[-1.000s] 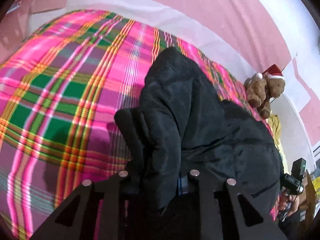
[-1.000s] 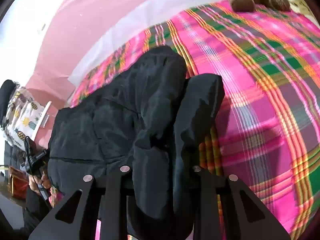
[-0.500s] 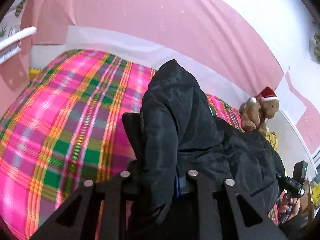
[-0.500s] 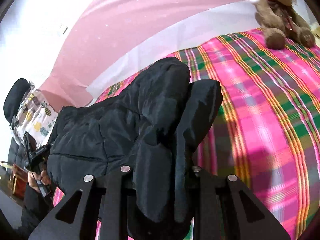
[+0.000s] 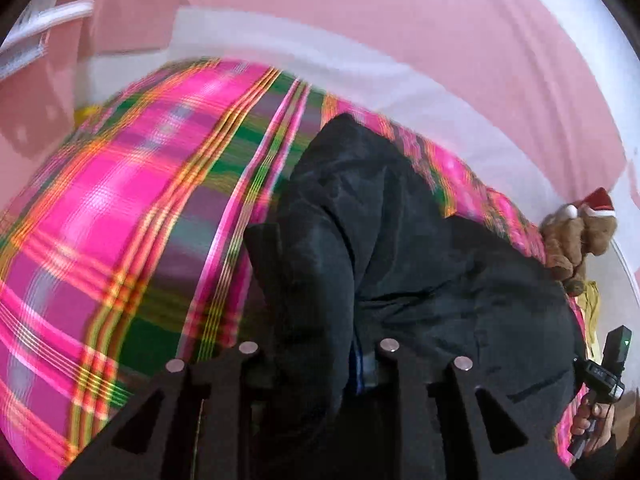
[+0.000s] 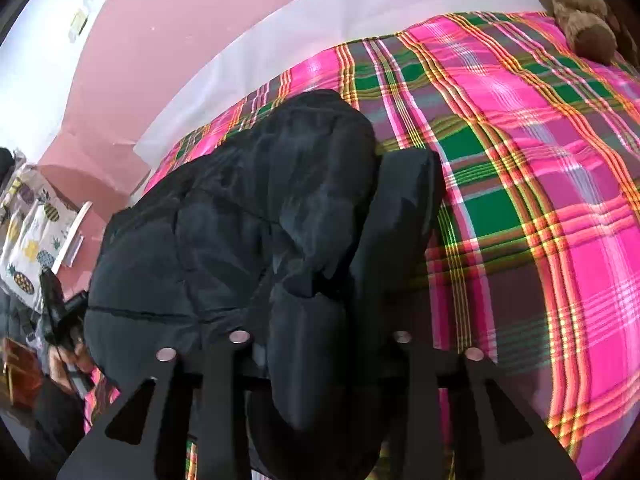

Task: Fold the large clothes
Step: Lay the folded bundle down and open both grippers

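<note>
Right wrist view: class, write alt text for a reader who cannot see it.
A black padded jacket sits bunched between the fingers of the right hand-held gripper, above a bed with a pink and green plaid blanket. A brown teddy bear lies at its far corner.

You are facing a bed (image 5: 120, 208) spread with a bright pink, green and yellow plaid cover, set against a pink wall (image 5: 400, 20) with a white band (image 6: 360, 8) along its foot. A brown teddy bear (image 5: 576, 240) in a red cap sits at the bed's far edge, and a pineapple-print cloth (image 6: 32, 236) hangs off to one side.
</note>
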`<state>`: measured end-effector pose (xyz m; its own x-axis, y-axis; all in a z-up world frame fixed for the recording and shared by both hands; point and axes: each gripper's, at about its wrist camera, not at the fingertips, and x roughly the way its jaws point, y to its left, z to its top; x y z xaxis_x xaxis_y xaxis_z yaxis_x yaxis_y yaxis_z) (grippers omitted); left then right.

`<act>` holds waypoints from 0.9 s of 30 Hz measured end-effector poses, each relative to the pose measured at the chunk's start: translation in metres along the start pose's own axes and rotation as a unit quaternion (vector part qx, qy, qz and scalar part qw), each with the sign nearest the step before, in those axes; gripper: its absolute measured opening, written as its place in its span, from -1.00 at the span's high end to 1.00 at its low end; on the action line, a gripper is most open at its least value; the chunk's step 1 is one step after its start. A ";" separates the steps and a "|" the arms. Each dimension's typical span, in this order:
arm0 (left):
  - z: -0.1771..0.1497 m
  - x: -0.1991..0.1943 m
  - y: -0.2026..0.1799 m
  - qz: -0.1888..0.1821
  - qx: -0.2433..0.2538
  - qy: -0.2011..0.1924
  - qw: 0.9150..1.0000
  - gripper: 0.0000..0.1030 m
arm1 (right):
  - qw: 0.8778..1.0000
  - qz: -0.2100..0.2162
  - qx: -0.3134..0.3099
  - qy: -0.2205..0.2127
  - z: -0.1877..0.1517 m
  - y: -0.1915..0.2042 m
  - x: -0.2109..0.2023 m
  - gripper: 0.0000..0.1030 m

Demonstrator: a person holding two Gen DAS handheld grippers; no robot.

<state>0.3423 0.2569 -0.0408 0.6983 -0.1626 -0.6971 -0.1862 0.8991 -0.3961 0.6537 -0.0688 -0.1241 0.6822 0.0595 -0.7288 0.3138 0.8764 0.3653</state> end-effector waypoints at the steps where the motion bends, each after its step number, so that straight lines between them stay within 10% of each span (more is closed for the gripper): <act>1: -0.003 0.004 0.006 -0.005 -0.008 -0.002 1.000 0.40 | 1.000 -0.005 -0.003 0.002 0.000 0.000 0.000 0.17; 16: 0.021 -0.070 0.000 0.022 -0.019 -0.092 0.995 -0.09 | 0.991 -0.091 -0.055 -0.075 0.016 0.050 -0.063 -0.11; 27: 0.016 0.010 -0.024 0.065 0.042 -0.043 0.996 -0.27 | 0.982 -0.151 -0.111 -0.019 0.033 0.057 0.010 -0.11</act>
<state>0.3645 0.2402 -0.0287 0.7293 -0.0100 -0.6841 -0.2238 0.9414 -0.2522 0.7007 -0.0339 -0.0913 0.6056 -0.2325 -0.7611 0.3562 0.9344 -0.0020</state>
